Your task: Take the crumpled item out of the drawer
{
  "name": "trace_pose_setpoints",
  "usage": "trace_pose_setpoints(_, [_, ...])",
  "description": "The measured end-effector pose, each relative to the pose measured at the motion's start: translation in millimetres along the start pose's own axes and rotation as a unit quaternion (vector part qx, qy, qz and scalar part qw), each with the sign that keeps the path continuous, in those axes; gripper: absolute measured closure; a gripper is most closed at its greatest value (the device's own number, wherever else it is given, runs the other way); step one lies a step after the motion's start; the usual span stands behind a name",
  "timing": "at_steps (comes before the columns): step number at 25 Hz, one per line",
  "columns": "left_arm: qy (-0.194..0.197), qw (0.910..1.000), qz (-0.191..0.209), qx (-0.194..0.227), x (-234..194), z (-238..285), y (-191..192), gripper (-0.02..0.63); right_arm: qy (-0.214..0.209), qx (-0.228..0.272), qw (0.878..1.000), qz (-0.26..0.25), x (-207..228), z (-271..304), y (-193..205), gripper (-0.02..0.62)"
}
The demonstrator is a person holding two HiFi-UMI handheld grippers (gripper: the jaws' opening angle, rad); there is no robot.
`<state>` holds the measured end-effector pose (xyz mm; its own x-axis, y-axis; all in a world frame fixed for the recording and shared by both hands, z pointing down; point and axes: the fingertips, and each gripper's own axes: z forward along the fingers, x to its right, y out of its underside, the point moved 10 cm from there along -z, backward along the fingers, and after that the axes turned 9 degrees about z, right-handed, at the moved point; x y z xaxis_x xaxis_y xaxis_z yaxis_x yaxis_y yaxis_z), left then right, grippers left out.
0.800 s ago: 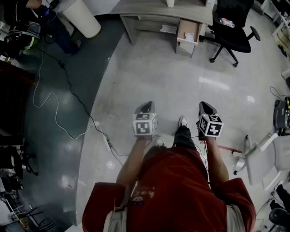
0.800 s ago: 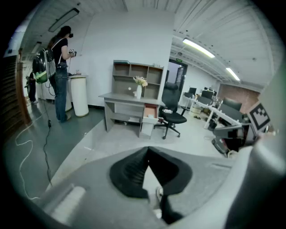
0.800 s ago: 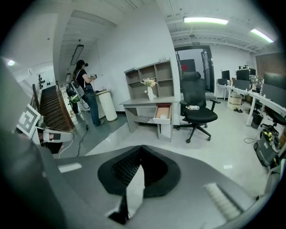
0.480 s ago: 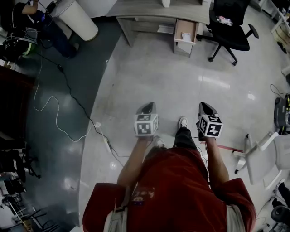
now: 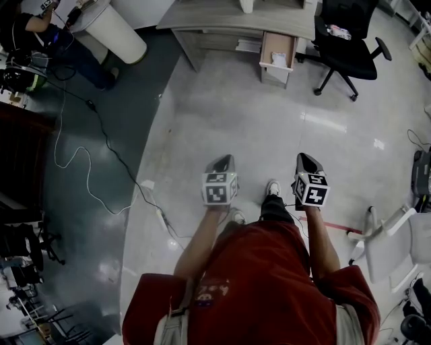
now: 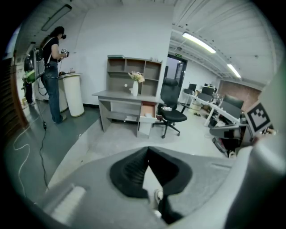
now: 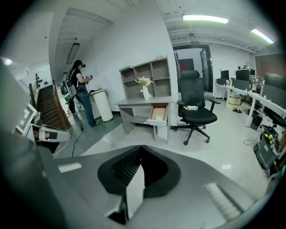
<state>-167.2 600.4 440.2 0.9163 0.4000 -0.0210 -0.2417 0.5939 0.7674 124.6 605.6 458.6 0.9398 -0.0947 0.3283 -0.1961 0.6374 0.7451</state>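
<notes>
Head view: you hold left gripper and right gripper over the floor, jaws of both together, nothing between them. Crumpled item lies in the open drawer under the counter, well apart from the 2 grippers.

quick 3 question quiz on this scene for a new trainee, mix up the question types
1. True or false: the drawer is open, with a white item inside.
2. In the head view, what stands just right of the drawer? A) a black chair B) a ladder C) a fridge
3. Fill in: the left claw and right claw are both ____ and hold nothing.

Key: 1 true; 2 A; 3 shut
</notes>
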Motion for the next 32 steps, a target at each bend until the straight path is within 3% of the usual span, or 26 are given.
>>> trace_pose_setpoints(17, [-0.017, 0.9998, -0.014, -0.004, 29, 108, -89, 0.609, -0.020, -0.002, 1.000, 0.012, 102, 79, -101, 0.595])
trace_pose_setpoints(24, [-0.014, 0.9996, -0.024, -0.008, 27, 135, -101, 0.609, -0.026, -0.010, 1.000, 0.013, 111, 102, -113, 0.595])
trace_pose_setpoints(32, [0.002, 0.9992, -0.038, -0.011, -17, 182, -117, 0.609, -0.007, -0.013, 1.000, 0.003, 96, 154, -137, 0.595])
